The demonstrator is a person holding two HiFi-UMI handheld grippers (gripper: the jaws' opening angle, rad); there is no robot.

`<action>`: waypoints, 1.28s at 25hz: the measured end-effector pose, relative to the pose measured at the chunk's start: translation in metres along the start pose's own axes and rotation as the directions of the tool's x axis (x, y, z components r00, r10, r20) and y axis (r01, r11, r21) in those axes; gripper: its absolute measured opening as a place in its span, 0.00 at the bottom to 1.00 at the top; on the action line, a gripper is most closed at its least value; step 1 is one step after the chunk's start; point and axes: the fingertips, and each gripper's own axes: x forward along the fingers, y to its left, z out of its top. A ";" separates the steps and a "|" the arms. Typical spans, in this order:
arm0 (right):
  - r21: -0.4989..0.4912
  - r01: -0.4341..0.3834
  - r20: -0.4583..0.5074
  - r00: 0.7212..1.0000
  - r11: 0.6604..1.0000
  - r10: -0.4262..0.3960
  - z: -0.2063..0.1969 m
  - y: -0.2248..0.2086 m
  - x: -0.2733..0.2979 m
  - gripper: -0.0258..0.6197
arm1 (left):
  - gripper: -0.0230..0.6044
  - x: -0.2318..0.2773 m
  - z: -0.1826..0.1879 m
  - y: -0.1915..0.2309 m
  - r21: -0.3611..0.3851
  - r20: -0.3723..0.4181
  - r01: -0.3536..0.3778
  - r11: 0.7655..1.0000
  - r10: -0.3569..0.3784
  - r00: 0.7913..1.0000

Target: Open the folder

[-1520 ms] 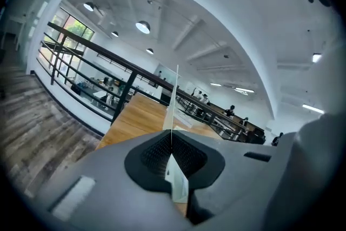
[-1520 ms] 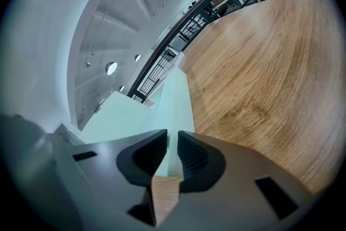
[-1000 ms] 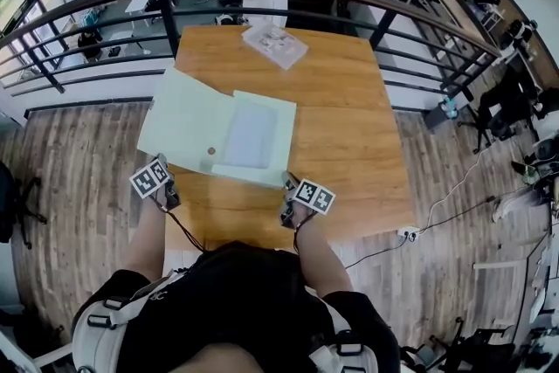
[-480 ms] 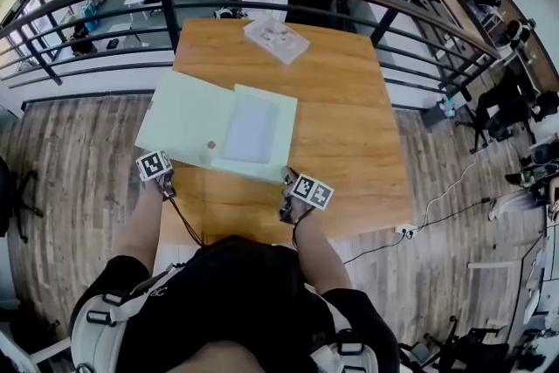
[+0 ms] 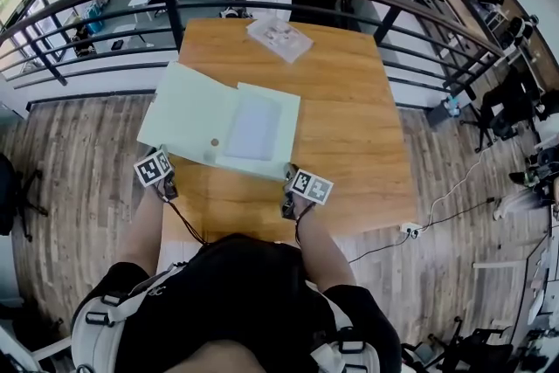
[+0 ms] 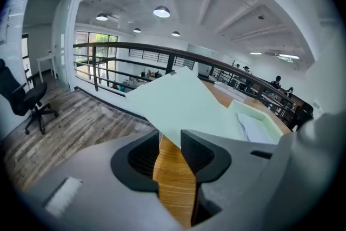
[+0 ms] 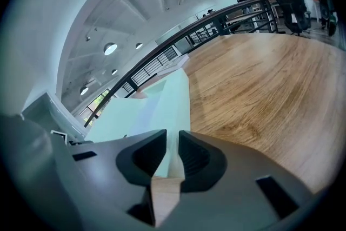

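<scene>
Jaws, left gripper view: left gripper (image 6: pixel 170 138) stands with its jaws apart. Bare wood of the table (image 6: pixel 173 181) fills the gap. A corner of the folder (image 6: pixel 184 103) shows at the top of the gap, with neither pad pressing on it. The folder is pale green and spreads up the middle of the frame. White paper (image 6: pixel 254 130) lies in its far half at right. An office chair (image 6: pixel 27 103) stands at the left edge, on plank floor. A dark railing (image 6: pixel 135 48) crosses behind.

Jaws, right gripper view: right gripper (image 7: pixel 173 140) has its jaws a narrow gap apart, gripping nothing. The folder (image 7: pixel 157 108) shows through the upper part of the gap and wood through the lower part. The folder runs toward the upper left. The table top (image 7: pixel 259 94) takes up the right half. The railing (image 7: pixel 178 46) curves across the top.

Head view: the folder (image 5: pixel 218 122) lies open on the left part of the table (image 5: pixel 349 127). Its left flap hangs past the table's left edge. The white paper (image 5: pixel 253 127) sits in the right half, with a small round button (image 5: pixel 215 142) beside it. The left gripper (image 5: pixel 160 166) is just below the folder's near edge, at left. The right gripper (image 5: pixel 291 179) is at the folder's near right corner. A flat packet (image 5: pixel 279 37) rests at the far edge of the table. A power strip (image 5: pixel 408 231) lies on the floor at lower right.
</scene>
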 end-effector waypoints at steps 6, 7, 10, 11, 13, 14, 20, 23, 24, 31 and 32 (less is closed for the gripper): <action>-0.080 0.043 0.117 0.993 0.996 -0.033 0.024 0.003 -0.015 0.15 | 0.22 -0.047 0.033 -0.005 0.088 0.156 -0.037 0.995 0.022 0.987; -0.110 0.044 0.149 0.989 0.993 -0.027 0.033 0.008 -0.021 0.15 | 0.22 -0.057 0.041 -0.006 0.098 0.194 -0.037 0.994 0.017 0.981; -0.230 0.051 0.243 0.970 0.972 0.006 0.063 0.033 -0.040 0.15 | 0.22 -0.091 0.071 -0.012 0.138 0.316 -0.051 0.989 0.004 0.949; -0.270 0.049 0.277 0.960 0.962 0.028 0.075 0.044 -0.047 0.15 | 0.22 -0.103 0.082 -0.015 0.149 0.358 -0.058 0.987 0.000 0.934; -0.344 0.039 0.344 0.935 0.938 0.087 0.100 0.070 -0.063 0.15 | 0.22 -0.124 0.107 -0.027 0.172 0.434 -0.066 0.983 -0.015 0.901; -0.380 0.036 0.374 0.920 0.924 0.118 0.111 0.085 -0.071 0.15 | 0.22 -0.134 0.118 -0.035 0.188 0.470 -0.069 0.980 -0.028 0.882; -0.557 0.042 0.496 0.818 0.830 0.291 0.157 0.166 -0.124 0.15 | 0.19 -0.179 0.154 -0.116 0.369 0.603 -0.065 0.927 -0.186 0.776; -0.598 0.050 0.532 0.771 0.800 0.350 0.166 0.194 -0.147 0.14 | 0.14 -0.184 0.150 -0.156 0.427 0.592 -0.011 0.904 -0.270 0.760; -0.604 0.056 0.544 0.757 0.795 0.361 0.167 0.200 -0.153 0.13 | 0.12 -0.184 0.146 -0.166 0.438 0.582 0.009 0.899 -0.291 0.759; -0.622 0.109 0.572 0.740 0.776 0.354 0.158 0.201 -0.159 0.05 | 0.04 -0.181 0.120 -0.217 0.495 0.505 0.129 0.860 -0.405 0.762; -0.621 0.107 0.570 0.742 0.776 0.353 0.156 0.200 -0.160 0.05 | 0.04 -0.181 0.118 -0.221 0.500 0.497 0.138 0.855 -0.414 0.763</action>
